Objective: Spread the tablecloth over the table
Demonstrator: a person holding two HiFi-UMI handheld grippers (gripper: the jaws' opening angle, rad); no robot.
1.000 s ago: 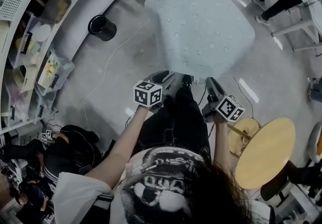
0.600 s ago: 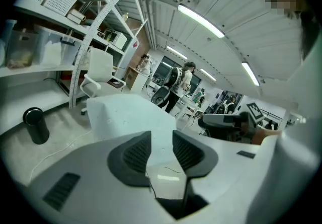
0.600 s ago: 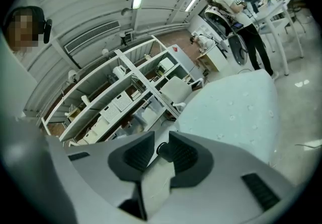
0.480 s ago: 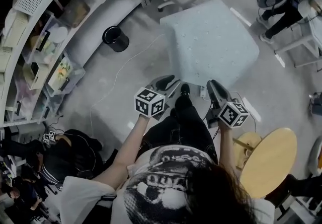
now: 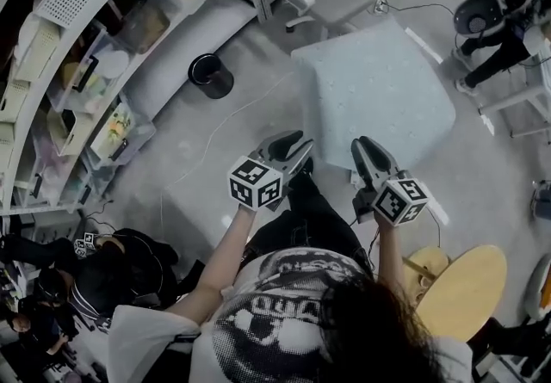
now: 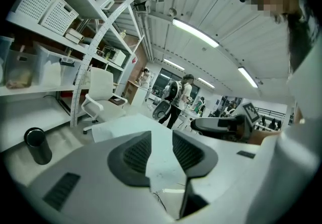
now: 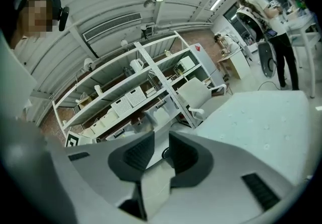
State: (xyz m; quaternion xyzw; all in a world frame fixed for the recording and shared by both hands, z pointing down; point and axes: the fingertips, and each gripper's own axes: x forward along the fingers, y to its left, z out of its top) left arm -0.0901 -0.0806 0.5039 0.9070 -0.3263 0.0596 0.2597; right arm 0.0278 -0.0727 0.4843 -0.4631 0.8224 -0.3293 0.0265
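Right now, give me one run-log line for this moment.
tablecloth: spread, untouched | left gripper: jaws apart, just eased closer, empty | right gripper: jaws apart, empty

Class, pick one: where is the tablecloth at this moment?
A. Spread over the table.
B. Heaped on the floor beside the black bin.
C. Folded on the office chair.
A: the pale tablecloth lies flat and square, its edges hanging down the sides.

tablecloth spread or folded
Spread: the tablecloth lies flat and opened out, covering the whole top, with its edges draped down.
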